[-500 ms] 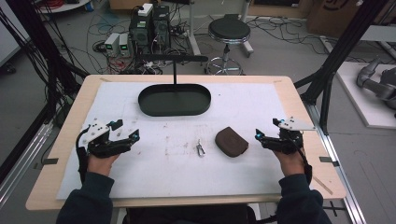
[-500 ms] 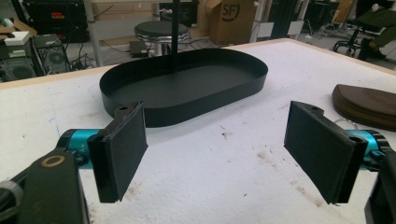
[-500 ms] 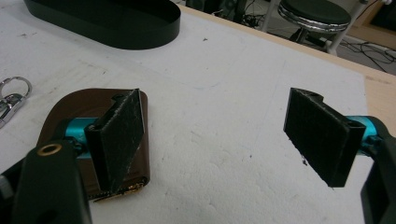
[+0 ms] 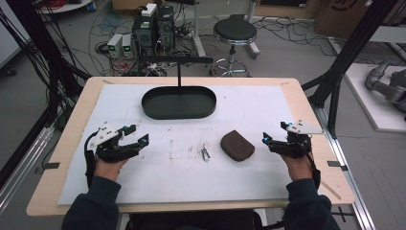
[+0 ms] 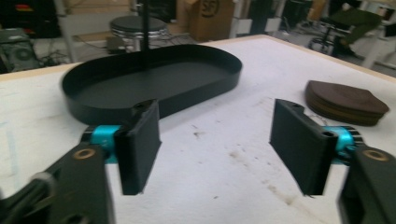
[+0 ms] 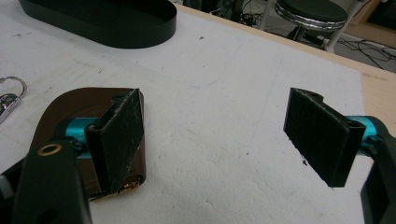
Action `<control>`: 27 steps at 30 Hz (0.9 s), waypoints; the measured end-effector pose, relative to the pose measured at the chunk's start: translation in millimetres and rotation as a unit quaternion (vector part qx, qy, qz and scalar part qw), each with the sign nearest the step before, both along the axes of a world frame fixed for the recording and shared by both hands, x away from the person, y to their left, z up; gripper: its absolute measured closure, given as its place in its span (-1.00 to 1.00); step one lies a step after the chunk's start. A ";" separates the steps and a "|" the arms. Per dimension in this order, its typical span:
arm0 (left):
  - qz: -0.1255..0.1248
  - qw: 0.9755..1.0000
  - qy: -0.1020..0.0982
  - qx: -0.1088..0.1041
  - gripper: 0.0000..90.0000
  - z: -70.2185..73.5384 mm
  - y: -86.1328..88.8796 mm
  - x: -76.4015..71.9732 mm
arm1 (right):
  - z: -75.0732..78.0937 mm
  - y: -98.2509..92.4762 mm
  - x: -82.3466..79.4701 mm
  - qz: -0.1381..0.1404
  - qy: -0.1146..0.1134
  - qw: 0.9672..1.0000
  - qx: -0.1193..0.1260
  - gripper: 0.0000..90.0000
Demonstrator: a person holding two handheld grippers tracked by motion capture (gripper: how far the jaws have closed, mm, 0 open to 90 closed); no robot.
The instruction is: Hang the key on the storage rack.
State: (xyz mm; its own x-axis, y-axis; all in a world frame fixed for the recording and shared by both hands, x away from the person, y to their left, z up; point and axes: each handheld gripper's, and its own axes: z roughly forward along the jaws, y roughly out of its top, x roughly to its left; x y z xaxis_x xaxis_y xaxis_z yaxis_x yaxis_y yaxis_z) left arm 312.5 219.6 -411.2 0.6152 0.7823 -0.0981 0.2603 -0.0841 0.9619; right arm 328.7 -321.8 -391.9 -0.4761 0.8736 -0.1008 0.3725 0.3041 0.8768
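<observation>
Brown and leathery, the pouch (image 4: 237, 145) lies flat on the white sheet (image 4: 268, 177) that covers the bench (image 4: 62, 158), just left of the right hand-held gripper (image 4: 266, 140) — near it but, in the high view, apart from it. That gripper's jaws stand wide apart with nothing between them; in the right gripper view one jaw overlaps the pouch (image 6: 81, 105), though whether it touches is hard to tell from that angle. The left hand-held gripper (image 4: 139, 135) sits well off at the other side of the sheet, its jaws likewise spread and empty. Between the two, just left of the pouch, rests a small metal clip (image 4: 205, 153) — possibly a key ring. At the far side of the sheet stands a black oval tray (image 4: 178, 114) with a thin upright post
</observation>
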 end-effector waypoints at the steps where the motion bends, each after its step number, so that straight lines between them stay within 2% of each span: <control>1: -0.004 1.000 0.001 0.001 -0.24 -0.2 -2.2 0.8 | 0.0 0.1 -0.1 0.000 0.000 1.000 -0.001 -0.55; 2: -0.016 1.000 0.005 -0.002 -0.24 -0.4 -9.4 2.4 | 0.0 0.0 -0.2 0.000 0.000 1.000 -0.003 -0.55; 3: -0.016 1.000 0.005 -0.002 -0.26 -0.4 -9.4 2.4 | 0.1 0.0 -0.5 -0.001 -0.001 1.000 -0.003 -0.55; 4: -0.034 0.999 0.016 -0.009 -0.30 -1.1 -18.8 4.3 | 0.2 0.2 -1.1 -0.002 -0.001 1.000 -0.002 -0.55; 6: -0.041 0.999 0.020 -0.008 -0.35 -2.1 -24.8 5.3 | 0.7 -0.4 -2.0 -0.003 -0.004 1.000 -0.003 -0.55; 9: -0.069 0.997 0.040 0.014 -0.37 -9.1 -45.6 10.8 | 2.5 -1.6 -4.2 -0.007 -0.007 1.000 0.001 -0.54; 11: -0.085 0.995 0.050 0.025 -0.30 -12.2 -59.2 13.8 | 2.8 -2.6 -4.5 -0.009 -0.007 1.000 0.000 -0.54; 13: -0.091 0.994 0.051 0.026 -0.13 -12.1 -63.3 14.2 | 2.7 -2.8 -4.5 -0.011 -0.006 1.000 0.001 -0.54; 14: -0.106 0.993 0.053 0.026 -0.05 -11.2 -72.6 15.8 | 2.6 -2.8 -4.2 -0.010 -0.007 1.000 0.001 -0.54; 15: -0.106 0.993 0.053 0.026 0.00 -11.2 -72.6 15.8 | 2.6 -2.8 -4.2 -0.010 -0.007 1.000 0.001 -0.54; 16: -0.116 0.992 0.056 0.017 0.00 -11.0 -79.5 17.2 | 2.5 -2.8 -3.9 -0.009 -0.006 1.000 0.001 -0.54; 17: -0.128 0.990 0.059 0.011 0.11 -11.6 -91.0 19.2 | 2.2 -1.8 -3.4 -0.010 -0.004 1.000 0.003 -0.54; 19: -0.140 0.988 0.065 0.016 0.17 -14.0 -107.0 21.8 | 2.1 -1.3 -2.8 -0.007 -0.005 1.000 0.001 -0.54; 20: -0.140 0.988 0.065 0.016 0.17 -14.0 -107.0 21.8 | 2.1 -0.8 -3.0 -0.006 -0.004 1.000 0.001 -0.54; 23: -0.149 0.985 0.077 0.036 0.22 -18.3 -129.4 25.1 | 2.2 -0.5 -3.0 -0.005 -0.005 1.000 0.000 -0.54; 24: -0.156 0.983 0.085 0.047 0.23 -19.8 -137.7 27.1 | 2.1 -0.4 -3.4 -0.004 -0.004 1.000 0.001 -0.54; 27: -0.158 0.981 0.096 0.060 0.27 -23.4 -153.8 30.9 | 2.0 -0.7 -3.5 -0.004 -0.003 1.000 0.001 -0.54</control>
State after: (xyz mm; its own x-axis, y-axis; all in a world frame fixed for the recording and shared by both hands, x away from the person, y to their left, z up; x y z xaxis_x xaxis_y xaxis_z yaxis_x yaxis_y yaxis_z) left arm 343.3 65.8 -434.6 0.8078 0.5690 -0.1540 0.3777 -0.2990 0.8763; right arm 325.2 -322.5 -389.9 -0.4685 0.8776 -0.1018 0.3695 0.2993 0.8797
